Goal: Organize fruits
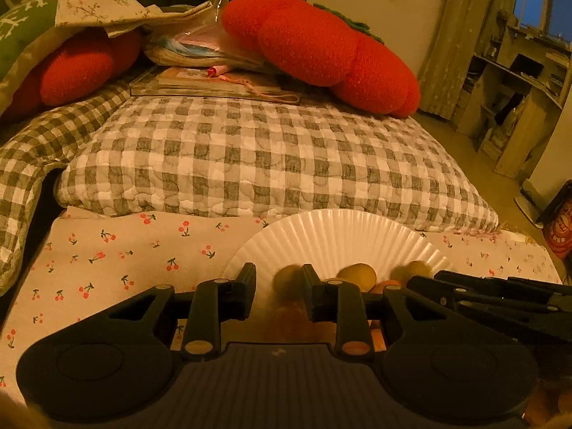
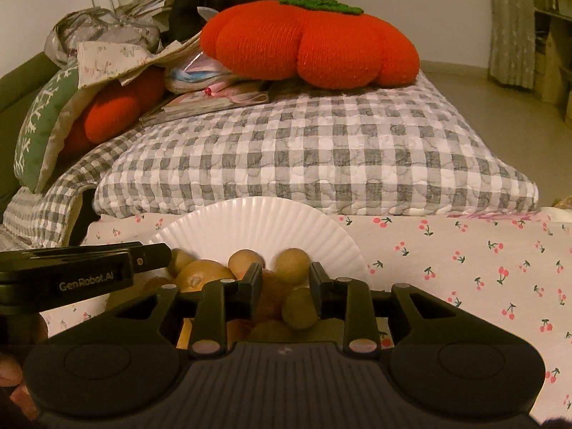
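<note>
The plate [image 2: 250,221] looks like white paper, matt, its rim finely fluted. Behind the plate, the grey-checked quilt [image 2: 304,153] is puckered, stitched cloth; under the plate lies smooth cherry-print sheet [image 2: 464,261]. Beyond the quilt, the red cushion [image 2: 307,43] is coarse knitted yarn. The right gripper [image 2: 282,279] is matt black plastic.

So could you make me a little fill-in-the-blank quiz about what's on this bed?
1. The fruits are piled on a white, ridged ______.
2. The sheet under the plate is printed with small red ______.
3. Behind the plate lies a quilt in a grey and white ______ pattern.
4. The big knitted cushion on the quilt is ______ with a green top.

Missing words: plate; cherries; checked; red
</note>
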The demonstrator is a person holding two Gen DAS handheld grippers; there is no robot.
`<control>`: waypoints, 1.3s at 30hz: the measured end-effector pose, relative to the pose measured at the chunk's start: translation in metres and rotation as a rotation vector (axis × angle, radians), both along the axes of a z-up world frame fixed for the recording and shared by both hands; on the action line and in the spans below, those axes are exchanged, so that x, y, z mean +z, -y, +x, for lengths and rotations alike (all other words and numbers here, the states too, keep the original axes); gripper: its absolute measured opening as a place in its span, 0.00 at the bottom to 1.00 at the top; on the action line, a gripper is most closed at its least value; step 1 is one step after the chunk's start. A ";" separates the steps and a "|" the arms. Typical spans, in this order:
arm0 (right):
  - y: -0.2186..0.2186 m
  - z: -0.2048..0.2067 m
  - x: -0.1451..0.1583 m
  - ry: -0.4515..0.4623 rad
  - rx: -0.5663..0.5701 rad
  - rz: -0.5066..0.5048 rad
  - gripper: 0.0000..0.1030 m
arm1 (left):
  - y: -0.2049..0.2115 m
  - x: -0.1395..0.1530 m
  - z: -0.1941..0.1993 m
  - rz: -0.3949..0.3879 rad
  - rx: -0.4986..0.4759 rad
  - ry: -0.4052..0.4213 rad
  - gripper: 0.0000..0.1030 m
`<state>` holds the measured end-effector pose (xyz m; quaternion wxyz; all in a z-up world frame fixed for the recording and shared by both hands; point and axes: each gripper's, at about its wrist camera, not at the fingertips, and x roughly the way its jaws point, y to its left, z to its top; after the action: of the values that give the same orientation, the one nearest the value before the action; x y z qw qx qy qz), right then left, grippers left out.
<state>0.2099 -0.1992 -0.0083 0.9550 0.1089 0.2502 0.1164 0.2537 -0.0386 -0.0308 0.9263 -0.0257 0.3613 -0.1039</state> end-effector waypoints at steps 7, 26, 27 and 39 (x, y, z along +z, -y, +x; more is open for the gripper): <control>-0.011 -0.017 0.011 0.015 0.021 -0.012 0.31 | -0.001 0.015 -0.013 0.003 -0.004 0.019 0.27; -0.025 -0.119 0.040 0.061 0.018 -0.006 0.41 | -0.024 0.055 -0.112 0.072 0.043 0.057 0.54; -0.027 -0.124 0.041 0.063 0.020 -0.003 0.41 | -0.025 0.058 -0.118 0.069 0.047 0.061 0.55; -0.032 -0.170 0.033 0.052 0.012 0.000 0.55 | -0.027 0.075 -0.184 0.098 0.094 0.137 0.71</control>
<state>0.0401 -0.1673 0.0250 0.9605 0.1041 0.2259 0.1250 0.0702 -0.0112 0.0446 0.9529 0.0101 0.3000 -0.0439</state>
